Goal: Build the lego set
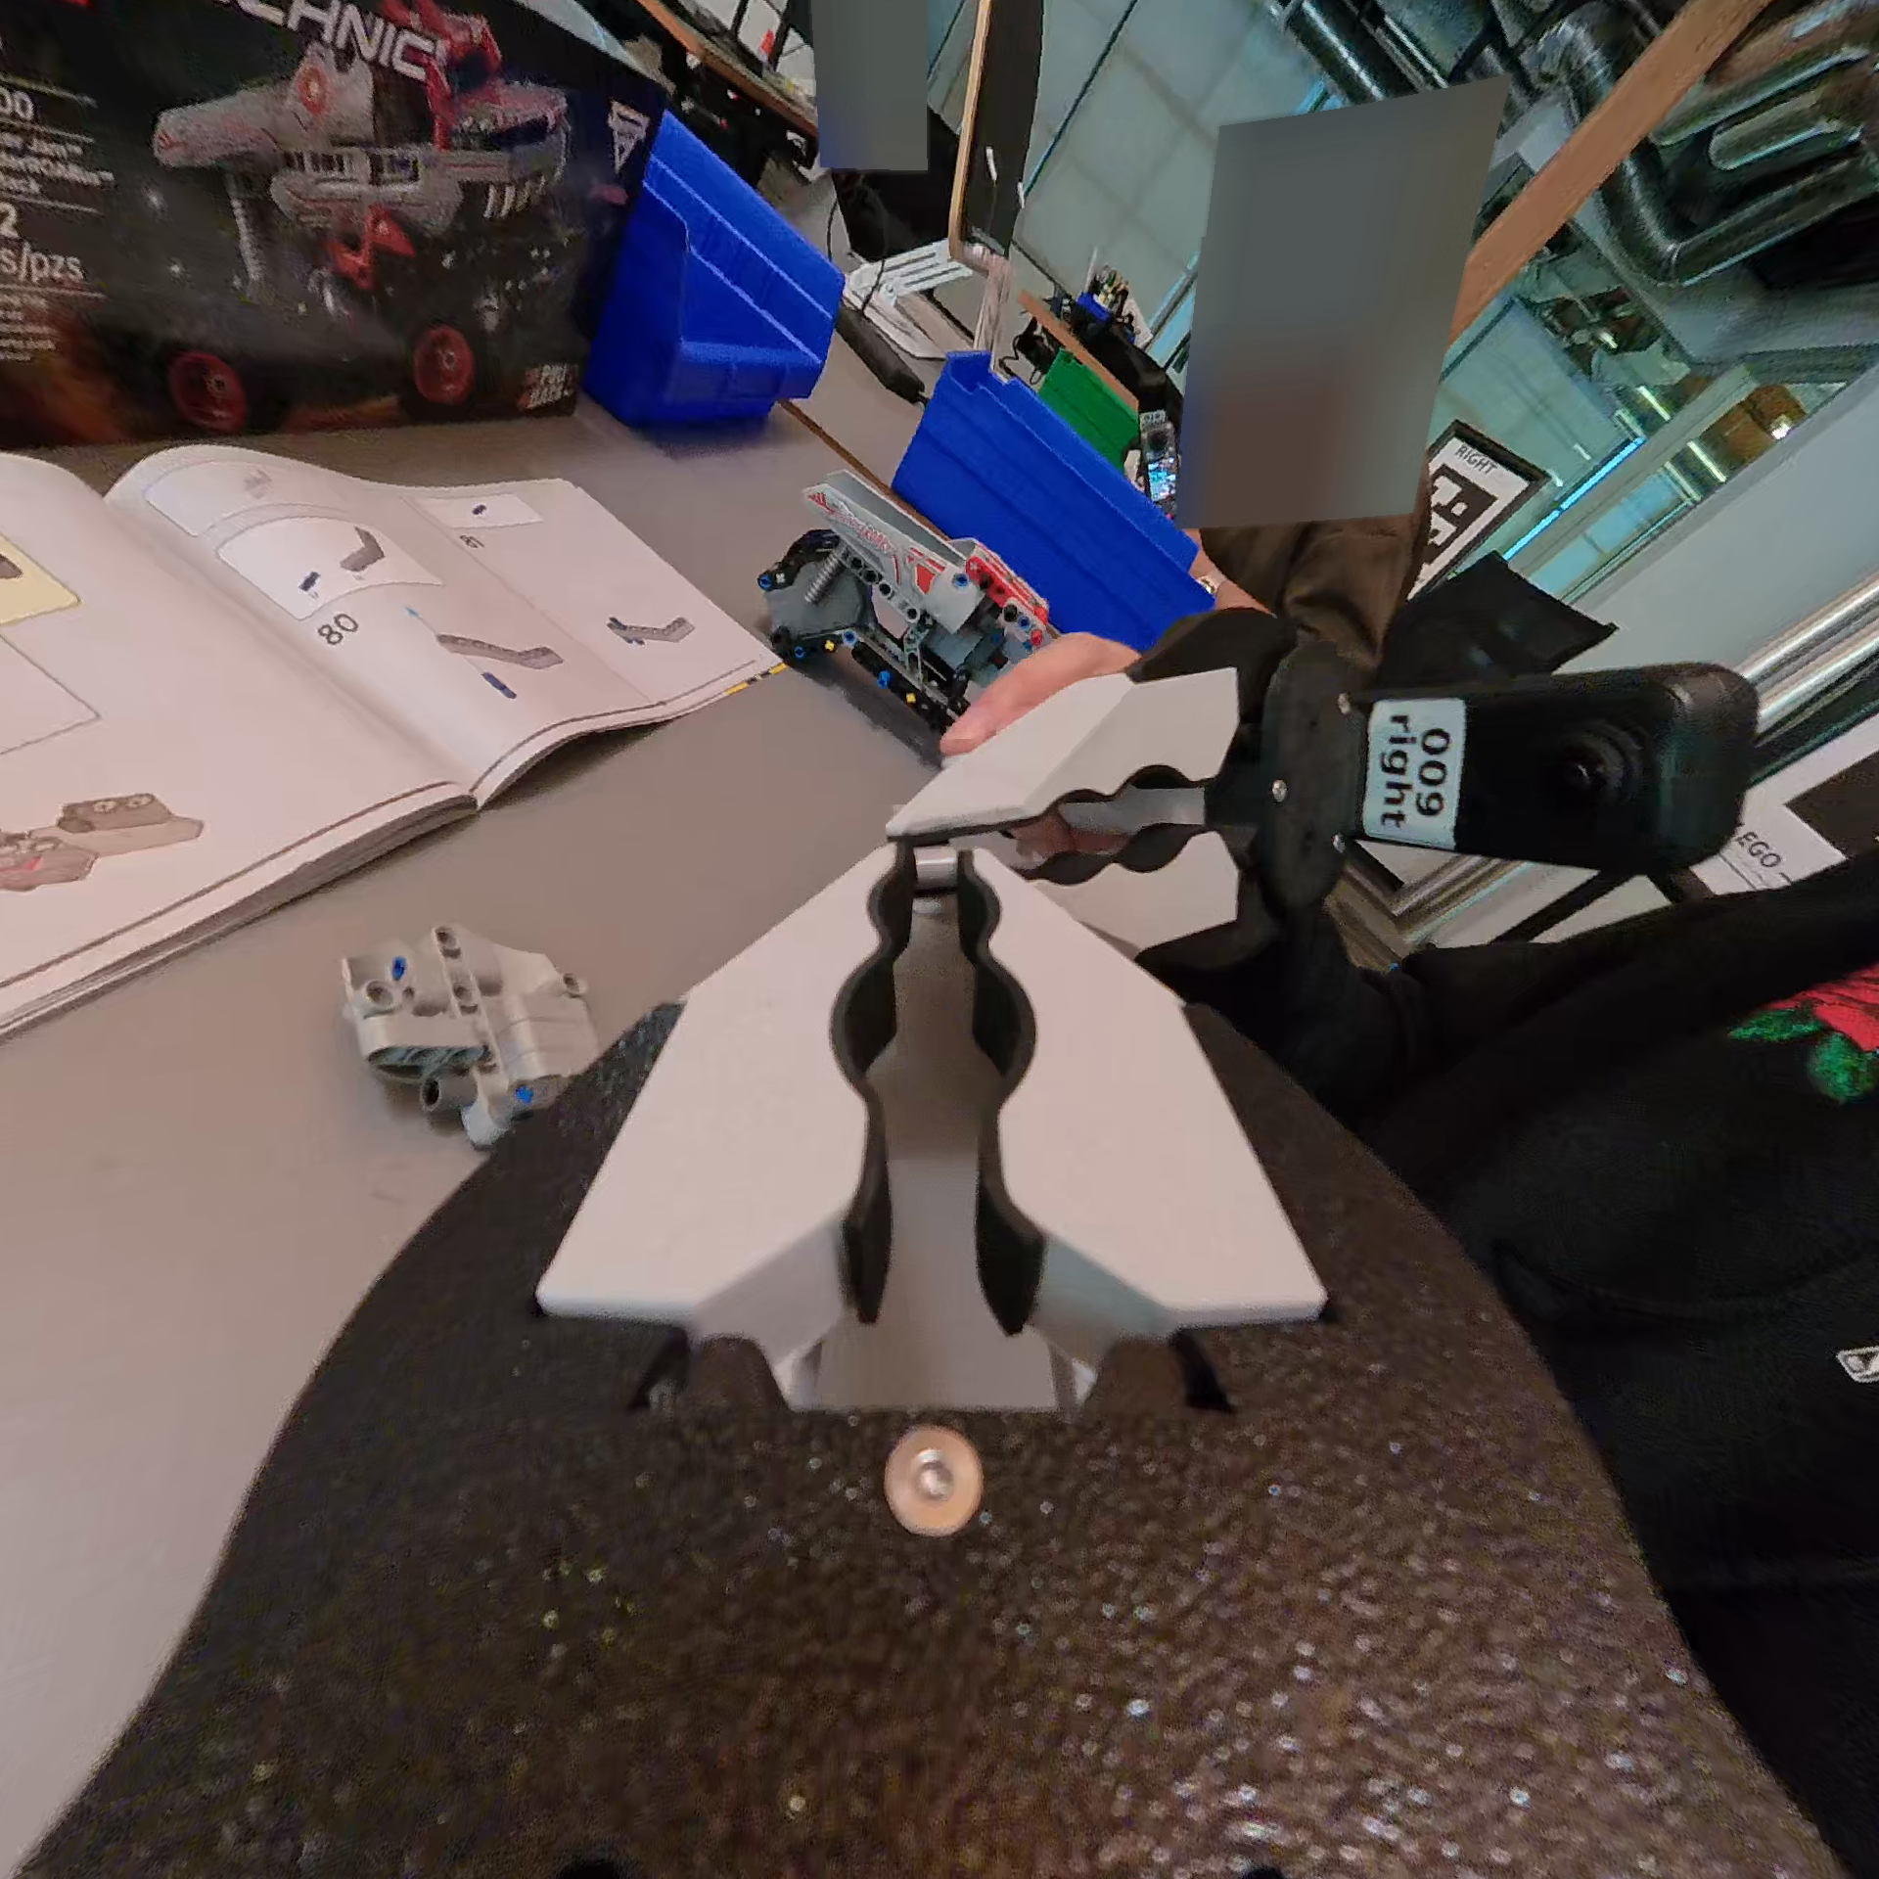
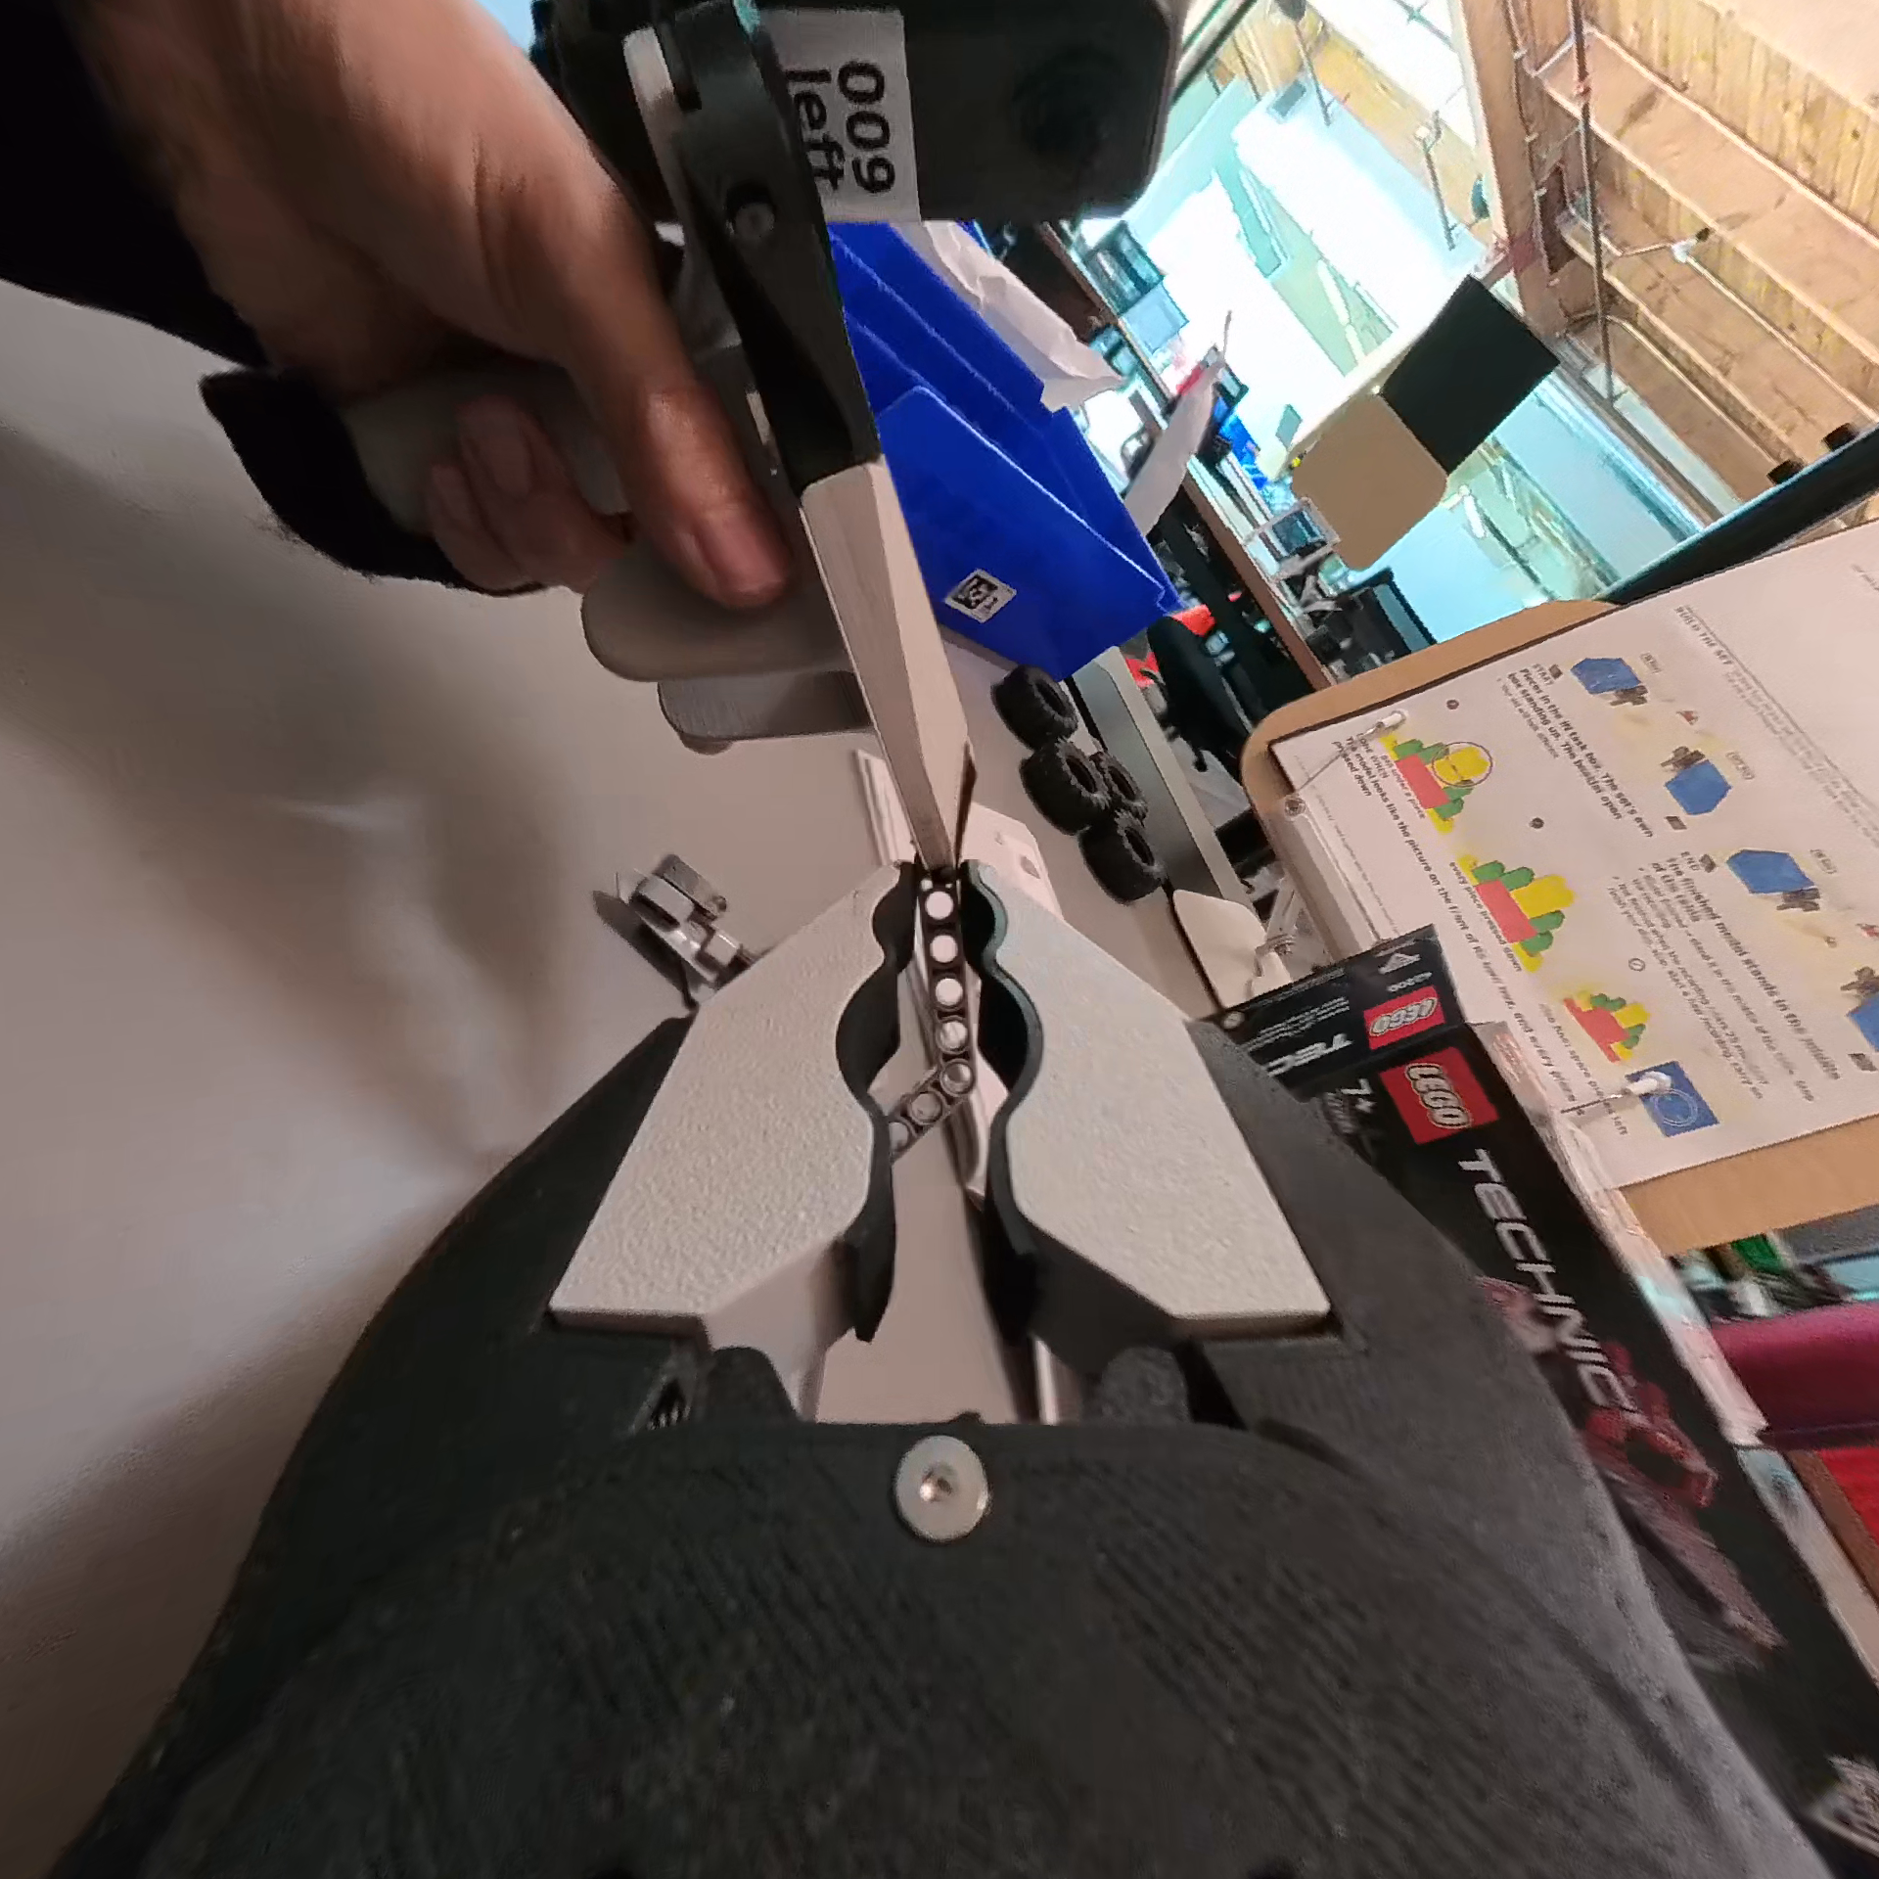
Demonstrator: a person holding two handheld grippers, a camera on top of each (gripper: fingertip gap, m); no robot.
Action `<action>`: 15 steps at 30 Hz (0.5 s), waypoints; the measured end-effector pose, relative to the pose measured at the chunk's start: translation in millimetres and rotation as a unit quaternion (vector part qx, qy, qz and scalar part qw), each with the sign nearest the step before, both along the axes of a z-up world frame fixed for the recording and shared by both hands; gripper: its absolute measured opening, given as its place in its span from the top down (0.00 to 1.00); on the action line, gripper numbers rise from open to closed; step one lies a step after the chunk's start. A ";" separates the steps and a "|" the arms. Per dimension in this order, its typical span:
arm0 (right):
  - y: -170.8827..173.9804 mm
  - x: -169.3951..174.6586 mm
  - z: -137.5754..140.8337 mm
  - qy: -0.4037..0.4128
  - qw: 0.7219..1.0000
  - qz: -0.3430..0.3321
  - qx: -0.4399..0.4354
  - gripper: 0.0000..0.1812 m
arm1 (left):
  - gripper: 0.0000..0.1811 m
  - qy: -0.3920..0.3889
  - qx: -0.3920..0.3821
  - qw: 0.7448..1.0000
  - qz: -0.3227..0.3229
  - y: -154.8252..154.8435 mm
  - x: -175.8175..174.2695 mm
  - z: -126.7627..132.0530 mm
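At frame centre, the right gripper (image 2: 941,895) pinches a bent grey liftarm (image 2: 944,1002); the left gripper (image 1: 933,869) clamps its tip.

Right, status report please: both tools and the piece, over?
Right tool shut on bent grey beam. Left tool pinching its far end. Nothing blocking.

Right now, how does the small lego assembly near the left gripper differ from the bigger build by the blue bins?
The small assembly is mostly light grey; the bigger build adds red, white and dark parts and a spring. The small assembly lies alone; the bigger build sits by a blue bin. Both rest on the table.
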State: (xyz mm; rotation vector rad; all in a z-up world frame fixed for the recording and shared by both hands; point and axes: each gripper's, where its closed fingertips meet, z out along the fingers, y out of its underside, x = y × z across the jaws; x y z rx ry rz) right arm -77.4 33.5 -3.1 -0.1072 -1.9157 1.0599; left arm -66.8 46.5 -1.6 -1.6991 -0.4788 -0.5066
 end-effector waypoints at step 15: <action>46.9 -21.0 -21.8 -0.227 0.955 -0.049 -0.185 0.97 | 0.92 0.343 -0.216 0.912 -0.063 -34.1 -16.0 -48.7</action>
